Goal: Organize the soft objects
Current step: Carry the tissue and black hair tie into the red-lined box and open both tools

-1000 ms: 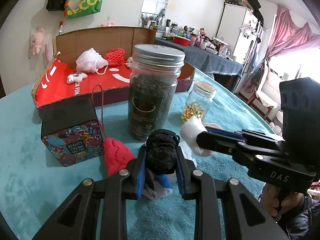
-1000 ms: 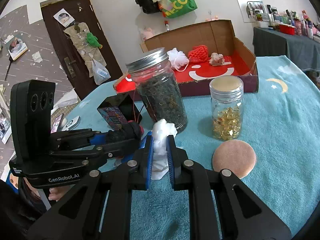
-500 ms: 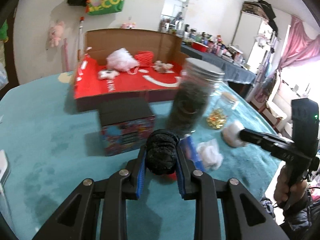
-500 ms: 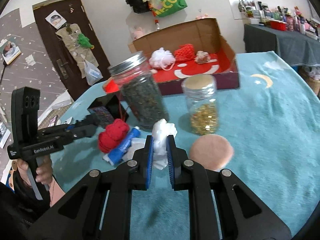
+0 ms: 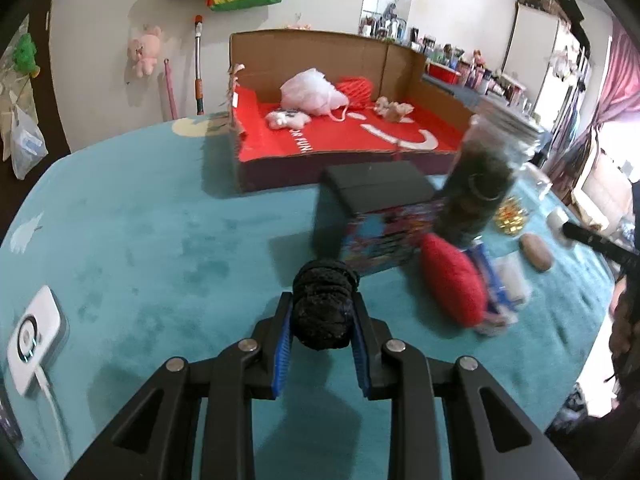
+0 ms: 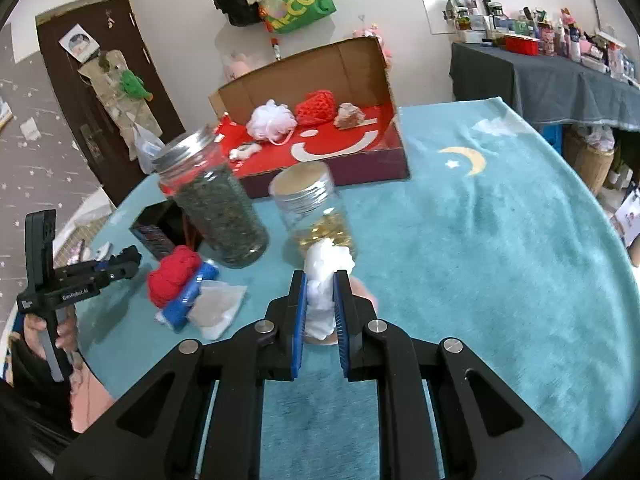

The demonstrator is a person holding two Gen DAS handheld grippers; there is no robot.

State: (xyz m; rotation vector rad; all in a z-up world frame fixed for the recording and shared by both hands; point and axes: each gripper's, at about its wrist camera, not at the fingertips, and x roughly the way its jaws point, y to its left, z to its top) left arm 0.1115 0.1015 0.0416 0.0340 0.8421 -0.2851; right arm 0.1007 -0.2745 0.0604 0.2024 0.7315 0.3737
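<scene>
The left gripper [image 5: 322, 312] is clamped on a black knitted ball [image 5: 323, 308], its blue pads pressing both sides, held above the teal tablecloth [image 5: 160, 248]. To its left and ahead the cloth lies wide and bare, out to the rounded table edge where a small white device [image 5: 34, 332] sits with its cord. Ahead on the right things crowd in: a black-lidded patterned box [image 5: 380, 220], a red knitted piece [image 5: 454, 280] just beside it, and a tall jar of dark leaves [image 5: 480, 192] close behind.

The right gripper [image 6: 320, 300] is clenched on a white fluffy wad [image 6: 326, 280], which bulges out above the fingertips. Directly beyond it stands a small jar of gold bits [image 6: 316, 208], close to the wad; a pinkish round pad shows partly under the jaws. To the left lie a blue tube [image 6: 192, 292] and a clear packet [image 6: 216, 308], touching the red piece. To the right the cloth runs open and unbroken to the table's curved rim, with a moon print on it.

Beyond the jars the cardboard box [image 6: 360, 60] rests on the table, its front wall low and its back flap raised. Inside lie a white mesh puff [image 6: 272, 122], a red crocheted piece [image 6: 316, 108] and a small pinkish toy [image 6: 350, 114], with bare red floor towards the front.
</scene>
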